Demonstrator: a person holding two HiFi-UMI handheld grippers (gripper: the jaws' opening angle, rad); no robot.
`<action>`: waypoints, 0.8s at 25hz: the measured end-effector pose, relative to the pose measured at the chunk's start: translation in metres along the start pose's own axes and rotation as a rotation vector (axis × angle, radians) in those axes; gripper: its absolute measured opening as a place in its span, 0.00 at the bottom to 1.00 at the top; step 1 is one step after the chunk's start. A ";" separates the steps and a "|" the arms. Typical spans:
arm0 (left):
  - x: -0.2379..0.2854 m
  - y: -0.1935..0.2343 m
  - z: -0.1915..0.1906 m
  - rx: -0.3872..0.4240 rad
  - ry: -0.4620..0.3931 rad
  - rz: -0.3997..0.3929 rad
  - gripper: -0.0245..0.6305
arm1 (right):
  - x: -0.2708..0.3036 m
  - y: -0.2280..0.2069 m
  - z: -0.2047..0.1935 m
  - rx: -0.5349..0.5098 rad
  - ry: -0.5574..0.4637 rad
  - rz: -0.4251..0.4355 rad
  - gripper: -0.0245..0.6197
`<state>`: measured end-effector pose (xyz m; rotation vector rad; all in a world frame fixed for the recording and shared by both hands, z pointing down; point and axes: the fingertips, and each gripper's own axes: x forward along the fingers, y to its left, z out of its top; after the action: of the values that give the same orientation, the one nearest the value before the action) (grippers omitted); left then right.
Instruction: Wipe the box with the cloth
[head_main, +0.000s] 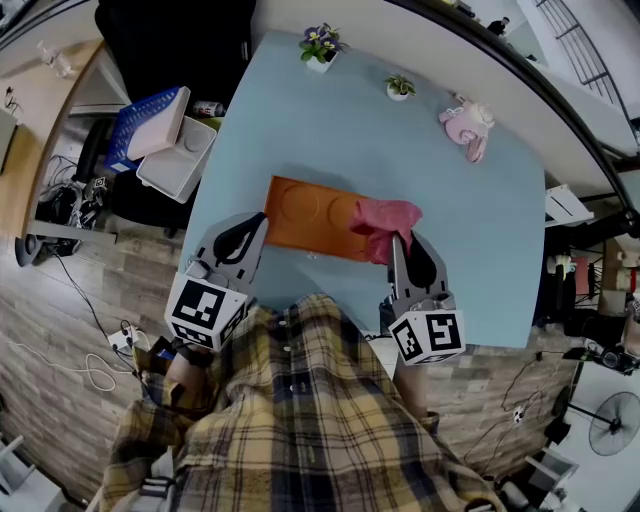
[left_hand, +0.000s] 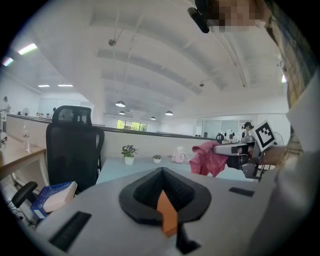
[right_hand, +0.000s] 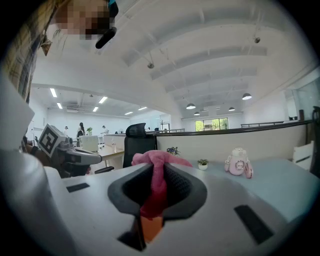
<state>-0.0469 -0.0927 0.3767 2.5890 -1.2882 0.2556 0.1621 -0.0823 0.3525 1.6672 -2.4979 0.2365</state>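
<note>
Bright, even light fills the room, from round ceiling lamps (left_hand: 120, 104) and strip lights (right_hand: 52, 92), with daylight glowing at the far windows (right_hand: 212, 124). Shadows on the worktop (head_main: 300, 130) are faint and soft. The head view bends hard at its edges, so the worktop bows. Both gripper views sit in a dark round border. The left gripper (left_hand: 162, 180) and right gripper (right_hand: 159, 175), close to the lens, look soft. The cloth (head_main: 385, 215) keeps a full pink.
</note>
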 end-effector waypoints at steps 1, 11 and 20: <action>-0.001 0.000 0.000 0.001 -0.002 0.003 0.02 | -0.001 0.000 0.000 0.001 0.001 0.003 0.13; -0.003 0.004 0.006 0.002 -0.017 0.028 0.02 | -0.002 0.000 -0.005 0.009 0.002 0.016 0.13; 0.003 0.003 0.005 0.005 -0.014 0.025 0.02 | -0.002 -0.006 -0.009 0.008 0.014 0.011 0.13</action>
<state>-0.0479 -0.0981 0.3730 2.5845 -1.3271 0.2453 0.1684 -0.0806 0.3610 1.6489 -2.5006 0.2581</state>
